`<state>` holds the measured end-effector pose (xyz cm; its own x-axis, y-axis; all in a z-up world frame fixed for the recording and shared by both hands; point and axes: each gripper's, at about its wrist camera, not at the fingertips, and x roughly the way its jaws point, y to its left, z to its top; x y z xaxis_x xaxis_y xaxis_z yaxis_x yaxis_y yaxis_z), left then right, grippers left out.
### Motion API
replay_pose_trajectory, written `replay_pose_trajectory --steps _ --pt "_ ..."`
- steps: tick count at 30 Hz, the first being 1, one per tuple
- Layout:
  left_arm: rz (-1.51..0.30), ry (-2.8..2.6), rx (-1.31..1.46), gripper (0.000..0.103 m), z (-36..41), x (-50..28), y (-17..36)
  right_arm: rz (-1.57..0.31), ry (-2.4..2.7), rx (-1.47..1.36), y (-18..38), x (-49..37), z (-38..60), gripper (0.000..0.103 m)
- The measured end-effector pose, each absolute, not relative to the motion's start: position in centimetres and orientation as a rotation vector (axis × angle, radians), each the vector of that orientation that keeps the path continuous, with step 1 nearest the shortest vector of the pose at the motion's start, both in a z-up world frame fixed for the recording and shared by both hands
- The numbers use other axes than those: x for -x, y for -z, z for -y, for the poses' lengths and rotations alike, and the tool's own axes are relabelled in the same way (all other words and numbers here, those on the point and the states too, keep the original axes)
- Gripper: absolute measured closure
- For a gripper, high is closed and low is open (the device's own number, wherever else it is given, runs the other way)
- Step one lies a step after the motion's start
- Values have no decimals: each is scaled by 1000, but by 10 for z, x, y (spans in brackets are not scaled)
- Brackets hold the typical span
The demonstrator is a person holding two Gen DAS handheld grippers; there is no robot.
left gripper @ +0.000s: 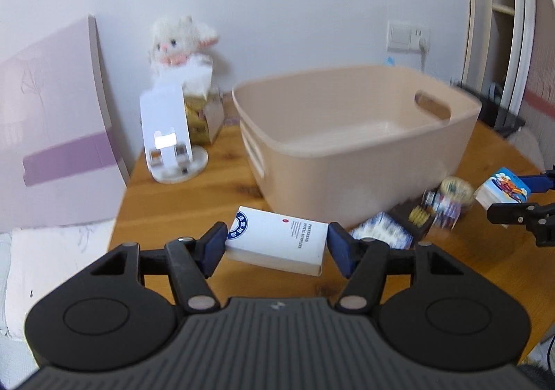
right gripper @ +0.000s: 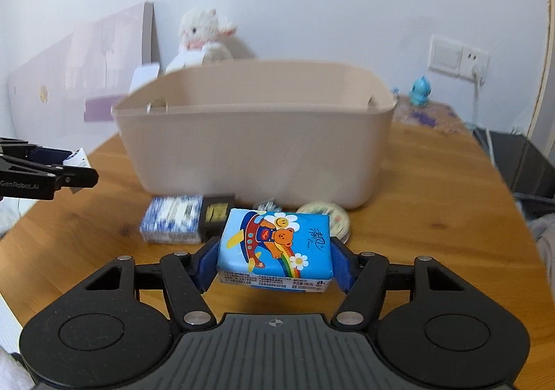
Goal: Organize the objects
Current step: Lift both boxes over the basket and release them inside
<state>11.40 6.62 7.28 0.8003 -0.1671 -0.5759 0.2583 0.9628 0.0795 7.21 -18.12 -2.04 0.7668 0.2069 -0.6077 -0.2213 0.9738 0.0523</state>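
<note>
Left gripper [left gripper: 275, 247] clamps your white rectangular carton [left gripper: 277, 242], right gripper [right gripper: 275, 260] the blue cartoon tissue pack [right gripper: 277, 246]; lift both clear over the beige plastic tub's rim [left gripper: 347, 143] before releasing inside.

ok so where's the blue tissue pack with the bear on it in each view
Left wrist view: the blue tissue pack is at the far right edge, gripped in the right tongs.
Right wrist view: it fills the lower centre, clamped between those tongs and lifted above the table.
Shared landmark: the beige bin just behind it in both.
</note>
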Motion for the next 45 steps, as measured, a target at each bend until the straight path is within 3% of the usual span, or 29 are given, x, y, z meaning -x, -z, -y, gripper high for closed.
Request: replay_pose_trajectory --steps 12,22,30,43,45 --pt "-464 222 -167 38 -38 -112 -142 -479 -192 24 -58 -71 217 41" --pt "-453 176 -171 38 12 -165 -156 -374 -160 112 -95 -117 214 41" --pt "-564 129 -211 38 36 -223 -125 -419 -144 184 -76 -174 205 41" --pt "-774 99 -316 38 46 -268 -67 -643 -194 289 -16 -231 183 40" --pt "-785 109 -332 37 48 -266 -64 -666 -198 297 -9 -234 181 33"
